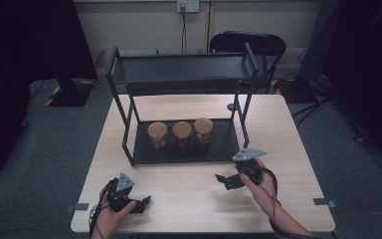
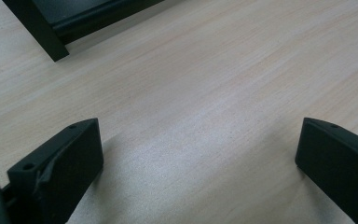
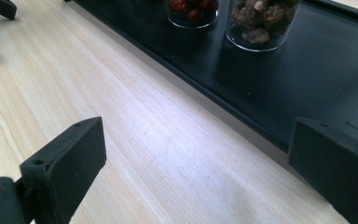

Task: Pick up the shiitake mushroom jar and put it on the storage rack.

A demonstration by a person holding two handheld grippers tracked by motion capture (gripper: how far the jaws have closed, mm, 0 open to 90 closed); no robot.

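Hovering low over the pale wooden worktop (image 1: 194, 199), the right tongs (image 1: 222, 179) stood released, jaws wide apart with nothing between them, just in front of the black metal two-tier rack (image 1: 129, 117). On the rack's lower tray sat three clear glass jars with round cork lids in a row: the left jar (image 1: 157, 134), the middle jar (image 1: 182, 133) holding something red, and the right jar (image 1: 203, 130) holding brown lumps. In the right gripper view the red-filled jar (image 3: 193, 11) and the brown-filled jar (image 3: 261, 23) stood close side by side, though I could not tell whether they touched. The left tongs (image 1: 146, 200) rested released near the worktop's front edge, well away from the jars. The risk, as I judged it, lay in the tight spacing: a wide jaw going round one jar could knock its neighbour over or push it along the tray. The rack's raised front lip and slanted front leg (image 1: 242, 117) stood close to the right tongs, so a low approach might have caught them and jolted everything. Smooth glass might also have slipped from a grip taken too high, near the cork.
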